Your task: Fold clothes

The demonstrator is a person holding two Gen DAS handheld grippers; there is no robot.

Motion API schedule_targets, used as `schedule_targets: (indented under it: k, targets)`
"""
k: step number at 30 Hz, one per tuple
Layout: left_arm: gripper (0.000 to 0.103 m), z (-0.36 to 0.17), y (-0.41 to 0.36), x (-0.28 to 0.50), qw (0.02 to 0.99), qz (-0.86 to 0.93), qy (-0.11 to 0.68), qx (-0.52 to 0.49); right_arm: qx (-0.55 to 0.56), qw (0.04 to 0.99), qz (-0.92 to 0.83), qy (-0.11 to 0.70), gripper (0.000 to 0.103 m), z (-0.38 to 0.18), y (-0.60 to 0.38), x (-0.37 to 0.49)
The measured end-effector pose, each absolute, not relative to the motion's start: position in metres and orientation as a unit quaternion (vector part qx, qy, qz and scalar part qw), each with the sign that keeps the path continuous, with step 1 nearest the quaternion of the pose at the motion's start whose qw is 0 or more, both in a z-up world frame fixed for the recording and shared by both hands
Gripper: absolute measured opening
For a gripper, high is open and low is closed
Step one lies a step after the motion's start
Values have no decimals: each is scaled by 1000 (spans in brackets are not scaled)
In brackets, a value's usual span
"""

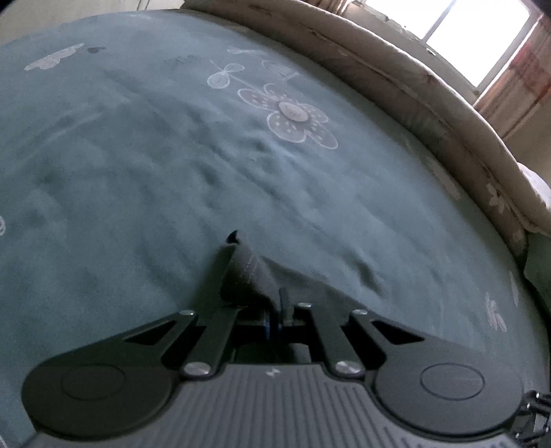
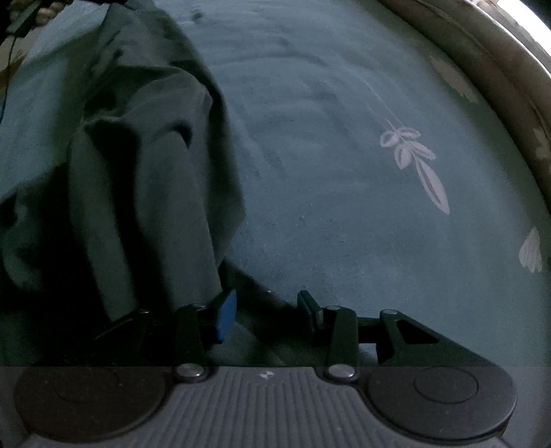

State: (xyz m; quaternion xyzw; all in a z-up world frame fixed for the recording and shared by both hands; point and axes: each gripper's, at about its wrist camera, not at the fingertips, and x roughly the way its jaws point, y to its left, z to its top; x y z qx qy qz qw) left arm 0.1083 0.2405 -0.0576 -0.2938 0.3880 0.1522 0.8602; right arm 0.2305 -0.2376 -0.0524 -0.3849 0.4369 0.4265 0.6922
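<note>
A dark grey-green garment (image 2: 144,172) lies bunched on the left of the bed in the right wrist view, and its lower edge runs on between my right gripper's fingers. My right gripper (image 2: 268,310) is open, with a blue pad (image 2: 225,315) beside the cloth and no pad pressing on it. In the left wrist view my left gripper (image 1: 241,265) is shut on a stitched corner of the dark garment (image 1: 251,275). That corner is lifted above the sheet, and the cloth drapes over and hides the right finger.
A teal bed sheet (image 1: 172,155) with white flower prints covers the bed. A beige padded bed edge (image 1: 396,65) curves along the far right. A bright window (image 1: 458,31) with a reddish curtain stands behind it.
</note>
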Motion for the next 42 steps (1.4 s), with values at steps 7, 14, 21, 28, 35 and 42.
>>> schedule_targets:
  k: [7,14,21,28,35,42]
  targets:
    - [4,-50,237,109,866,141,388,-282,-394,658,447,460,11,-55,-237,236]
    - [4,-29,236,117,882,132,358,-276,-396,687,428,433,5,-39,-243,241]
    - [4,12,233,156,915,104,309,-238,-350,767,360,399,5,-6,-265,283]
    - [4,47,226,203,939,84,258,-209,-329,814,293,377,5,6,-275,318]
    - [4,22,221,246,936,96,268,-207,-293,833,254,394,6,-25,-268,347]
    - [4,-20,223,263,919,120,315,-203,-306,836,224,397,17,-49,-260,331]
